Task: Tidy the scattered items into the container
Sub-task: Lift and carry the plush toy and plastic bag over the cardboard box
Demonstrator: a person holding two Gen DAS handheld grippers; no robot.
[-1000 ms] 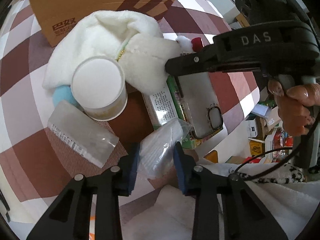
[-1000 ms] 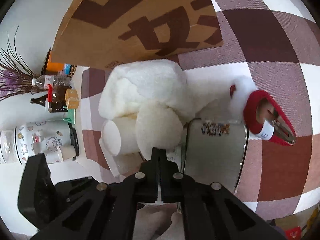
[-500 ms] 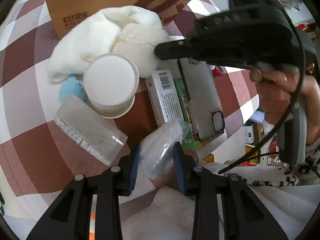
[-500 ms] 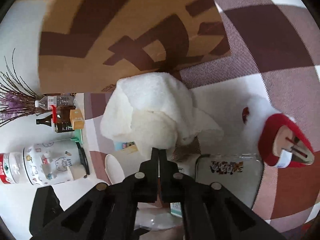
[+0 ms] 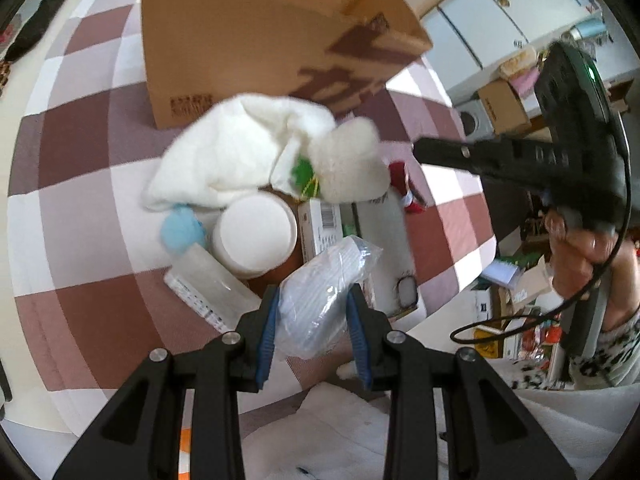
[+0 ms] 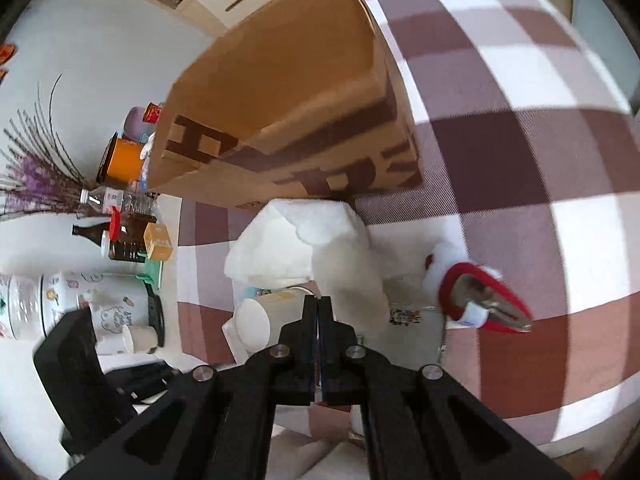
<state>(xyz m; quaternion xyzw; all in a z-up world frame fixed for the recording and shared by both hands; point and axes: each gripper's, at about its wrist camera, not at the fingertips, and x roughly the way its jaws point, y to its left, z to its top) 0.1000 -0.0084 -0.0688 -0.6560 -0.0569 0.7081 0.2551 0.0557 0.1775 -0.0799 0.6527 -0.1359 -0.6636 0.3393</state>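
My left gripper (image 5: 313,330) is shut on a clear plastic bag (image 5: 322,294) and holds it above the checked tablecloth. An open cardboard box (image 5: 256,36) stands at the back; it also shows in the right wrist view (image 6: 288,120). A white plush toy (image 5: 256,152) lies in front of it, over a white paper cup (image 5: 256,234), a small carton (image 5: 322,228), a phone case (image 5: 394,264) and a clear flat pack (image 5: 208,292). My right gripper (image 6: 318,312) is shut and empty, lifted above the plush toy (image 6: 316,248); it reaches in at the right of the left view (image 5: 420,151).
A red hair clip (image 6: 486,306) lies right of the plush. A blue pompom (image 5: 180,230) sits by the cup. Bottles (image 6: 120,236), an orange tin (image 6: 122,160) and a patterned kettle (image 6: 80,304) stand at the table's left edge. White cloth (image 5: 360,432) lies near me.
Both grippers have risen and pulled back, so the box's open top has come into sight. The left keeps the plastic bag. The right has come off the plush toy, still shut.
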